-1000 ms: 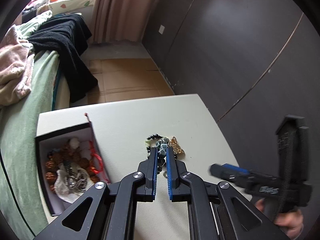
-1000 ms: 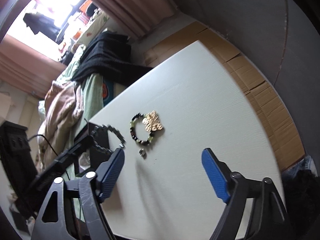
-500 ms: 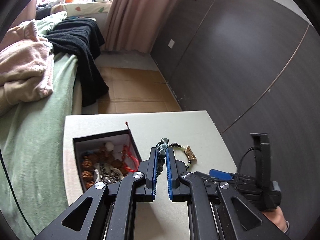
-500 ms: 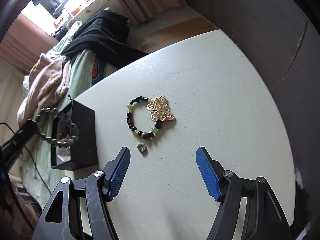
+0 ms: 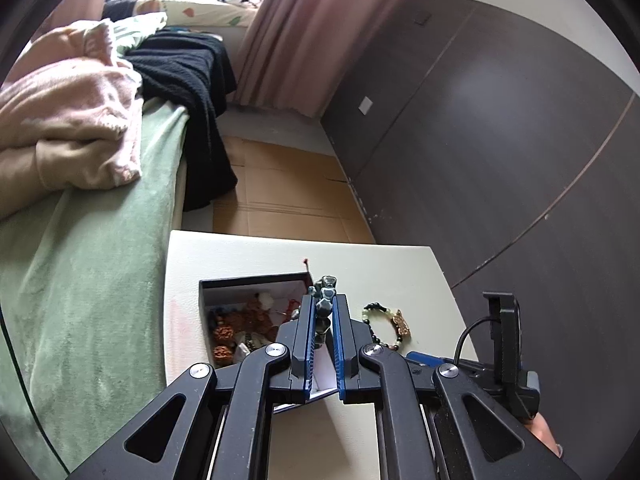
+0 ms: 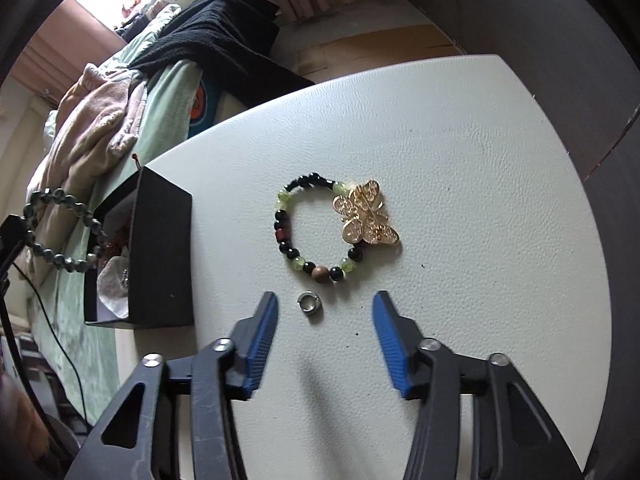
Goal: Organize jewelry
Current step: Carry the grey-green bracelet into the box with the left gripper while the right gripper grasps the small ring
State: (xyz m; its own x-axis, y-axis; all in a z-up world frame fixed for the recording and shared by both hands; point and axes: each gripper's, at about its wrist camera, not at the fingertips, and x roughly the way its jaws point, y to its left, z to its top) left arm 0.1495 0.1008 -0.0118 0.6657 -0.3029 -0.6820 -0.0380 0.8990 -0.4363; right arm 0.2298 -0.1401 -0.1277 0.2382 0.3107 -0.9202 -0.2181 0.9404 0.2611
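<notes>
Bare table (image 6: 460, 128) lies beyond and right of the bracelet (image 6: 316, 236) — the box (image 6: 160, 256) stands at its left edge. Your left gripper (image 5: 323, 320) is clamped on a dark bead string (image 5: 325, 292) above the box. Your right gripper (image 6: 324, 320), jaws just narrowing yet apart, straddles the ring (image 6: 308, 303) — no contact.

Your dark grey-green faceted bead bracelet (image 6: 60, 232) hangs as an open loop above the black square cardboard box (image 6: 160, 256), at its open side. That box sits on the table, holding brown seed beads, red cord and pale pieces. Your black-and-pale-green bead bracelet with a gold filigree butterfly charm (image 6: 320, 228) lies flat, well apart from the box. The small silver metal ring (image 6: 307, 303) lies just below it, not touching.
</notes>
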